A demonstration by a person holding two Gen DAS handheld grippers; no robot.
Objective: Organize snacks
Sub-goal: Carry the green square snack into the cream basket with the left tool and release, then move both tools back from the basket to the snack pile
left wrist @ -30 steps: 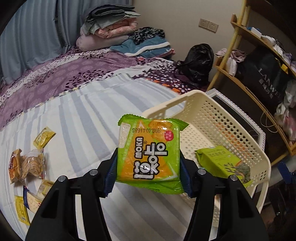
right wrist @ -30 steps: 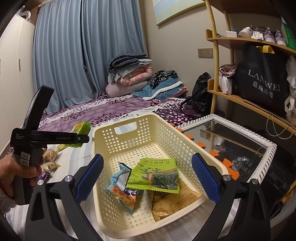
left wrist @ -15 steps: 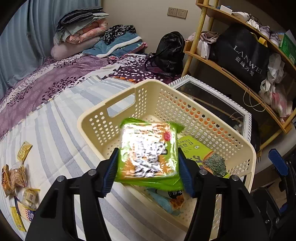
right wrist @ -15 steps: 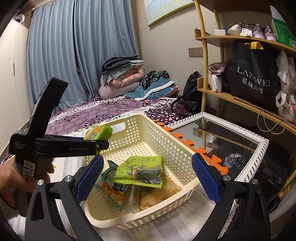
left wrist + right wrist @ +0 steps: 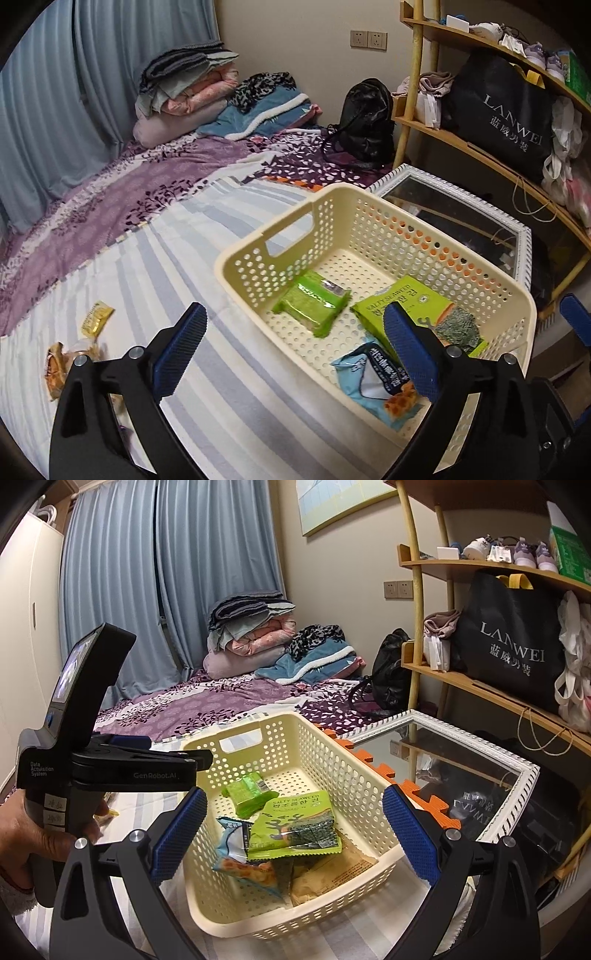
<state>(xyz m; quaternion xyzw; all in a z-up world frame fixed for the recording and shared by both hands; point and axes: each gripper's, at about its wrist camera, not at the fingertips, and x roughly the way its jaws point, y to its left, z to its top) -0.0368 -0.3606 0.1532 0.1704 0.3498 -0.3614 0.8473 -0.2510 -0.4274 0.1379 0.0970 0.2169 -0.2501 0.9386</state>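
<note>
A cream perforated basket (image 5: 266, 254) (image 5: 373, 864) stands on the striped bed. Inside lie a small green snack packet (image 5: 312, 306) (image 5: 249, 788), a green seaweed packet (image 5: 413, 310) (image 5: 295, 827) and a light blue snack bag (image 5: 376, 376) (image 5: 236, 853); a tan packet (image 5: 332, 871) lies under them. My left gripper (image 5: 295, 345) is open and empty above the basket's near left side. My right gripper (image 5: 293, 834) is open and empty over the basket's front. Loose snacks lie on the bed at left: a yellow packet (image 5: 96, 318) and a clear bag of biscuits (image 5: 59, 363).
A white-framed mirror (image 5: 465, 218) (image 5: 472, 775) lies right of the basket, beside a wooden shelf (image 5: 491, 690) with a black bag (image 5: 513, 642). Folded bedding (image 5: 188, 92) and a black backpack (image 5: 364, 118) sit at the far end. The left gripper's body (image 5: 110, 771) is beside the basket.
My left gripper moved over the basket, opened and let go of the small green packet, which now lies inside the basket. The right gripper stayed open near the basket.
</note>
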